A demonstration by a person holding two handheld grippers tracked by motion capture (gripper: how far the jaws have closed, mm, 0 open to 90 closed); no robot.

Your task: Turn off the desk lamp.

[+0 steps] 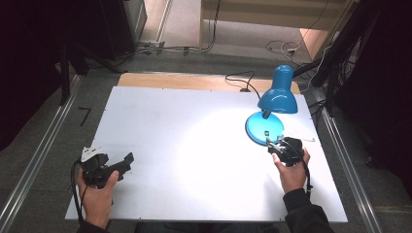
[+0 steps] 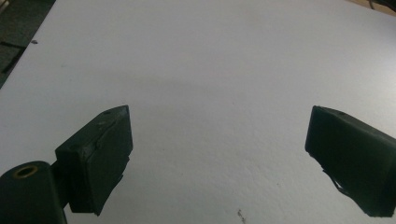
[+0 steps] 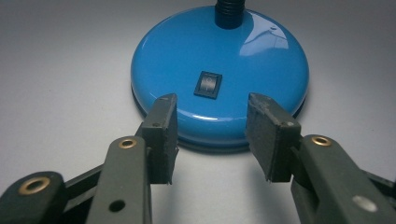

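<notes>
The glossy blue metal desk lamp stands toward the two o'clock part of the white counter, its dome shade tilted down and throwing a bright pool of light across the middle of the board. Its round blue base sits flat, with a small black rocker switch set into the top, on the side facing the person. A ribbed black neck rises from the far side of the base, and a thin black cord loops off behind it at twelve o'clock.

Right at the base's six o'clock edge is the right gripper, held in the person's right hand. Its black fingers are parted to a moderate gap and grip nothing; the tips frame the near rim of the base, with the switch showing between and just beyond them. From the right gripper view I cannot tell whether the tips touch the rim.

Well apart, down at eight o'clock on the counter, the left gripper sits in the left hand, pointing toward three o'clock. Its fingers are spread wide and empty, with bare white counter beyond them.

Beyond the counter, grey floor with loose cables, and metal rails on both sides.
</notes>
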